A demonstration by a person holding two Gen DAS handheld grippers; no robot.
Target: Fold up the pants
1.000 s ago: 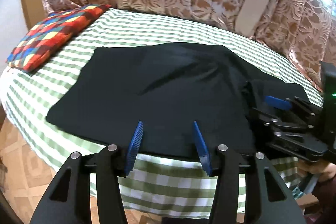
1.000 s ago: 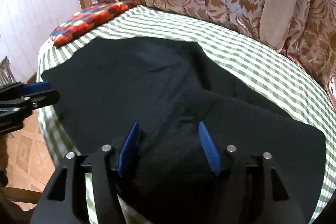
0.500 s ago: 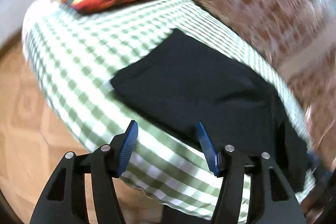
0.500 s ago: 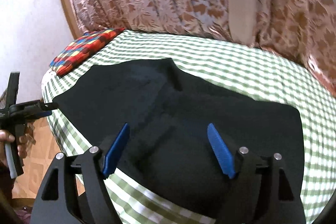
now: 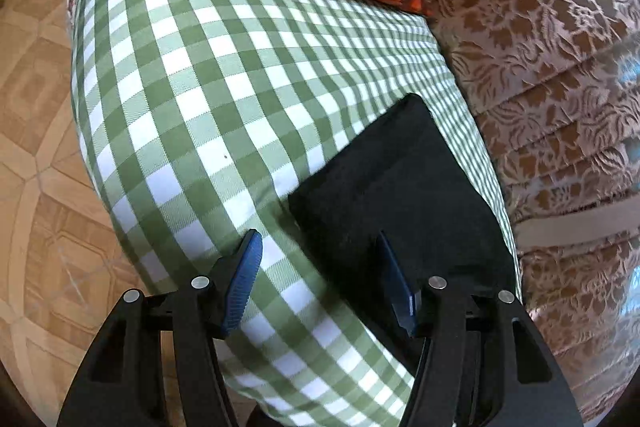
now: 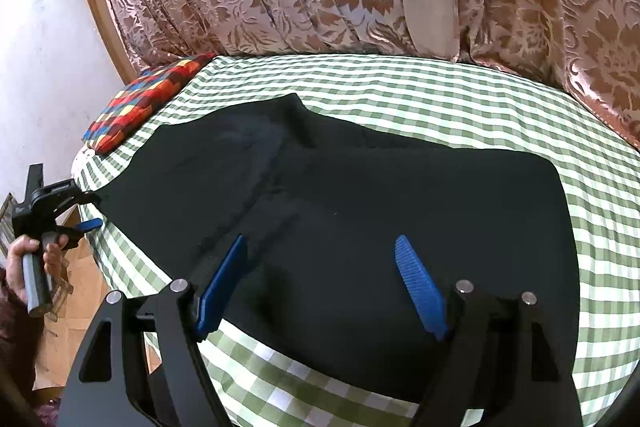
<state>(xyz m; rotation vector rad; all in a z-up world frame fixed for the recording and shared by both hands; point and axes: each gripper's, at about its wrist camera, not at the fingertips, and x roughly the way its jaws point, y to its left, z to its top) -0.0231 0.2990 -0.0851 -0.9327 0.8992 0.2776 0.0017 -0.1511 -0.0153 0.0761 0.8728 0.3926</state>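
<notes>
Pants long axis runs 9-to-3; left gripper spread, empty, hem corner at its 1 o'clock; right gripper spread, empty, over waist end

Black pants spread on the bed

Dark and plain, they lie flat on the bed, legs stretching left, a seam running diagonally down the middle; the near edge reaches the bed's front side.

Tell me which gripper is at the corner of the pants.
The left gripper: its open jaws straddle the pants' corner by the bed edge. The right gripper hovers open over the middle.
</notes>
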